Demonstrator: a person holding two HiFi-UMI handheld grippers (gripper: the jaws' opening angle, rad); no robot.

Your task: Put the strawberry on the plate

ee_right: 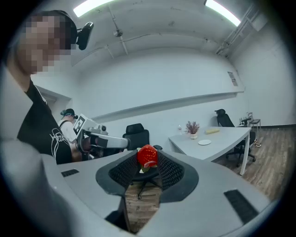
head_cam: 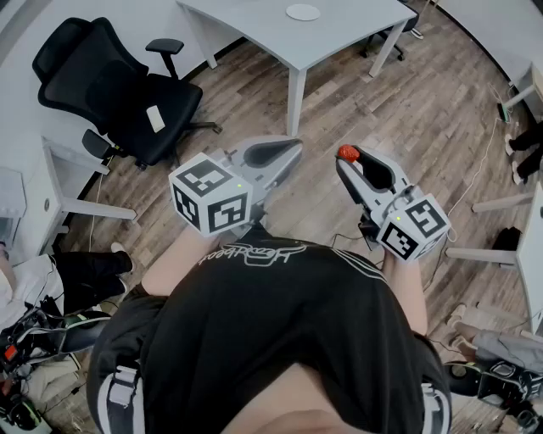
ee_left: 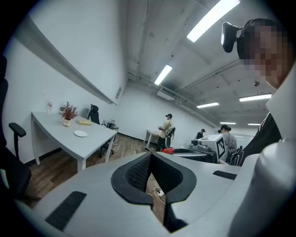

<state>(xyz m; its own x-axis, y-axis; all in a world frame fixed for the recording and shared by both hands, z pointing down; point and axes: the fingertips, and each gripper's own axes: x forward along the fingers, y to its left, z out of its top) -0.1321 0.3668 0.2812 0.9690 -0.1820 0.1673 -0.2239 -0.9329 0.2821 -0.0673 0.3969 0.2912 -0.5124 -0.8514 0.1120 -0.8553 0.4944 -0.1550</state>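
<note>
- Right gripper (ee_right: 147, 163) clenches a red strawberry (ee_right: 147, 156) at its tips, in mid-air above a wooden floor (head_cam: 424, 110).
- The strawberry's long axis stands upright: green leaves at 6 o'clock, red body toward 12.
- Left gripper (ee_left: 150, 156) is closed on nothing.
- A white plate (head_cam: 303, 12) sits on the grey table (head_cam: 356, 30), toward 12 o'clock.
- The shirt's lettering (head_cam: 250, 252) is unreadable.

Strawberry (head_cam: 347, 153) pinched in right gripper (head_cam: 348, 161) fingers, well short of table (head_cam: 356, 27); plate (head_cam: 303, 12) on table; left gripper (head_cam: 287, 149) likewise short of table.
</note>
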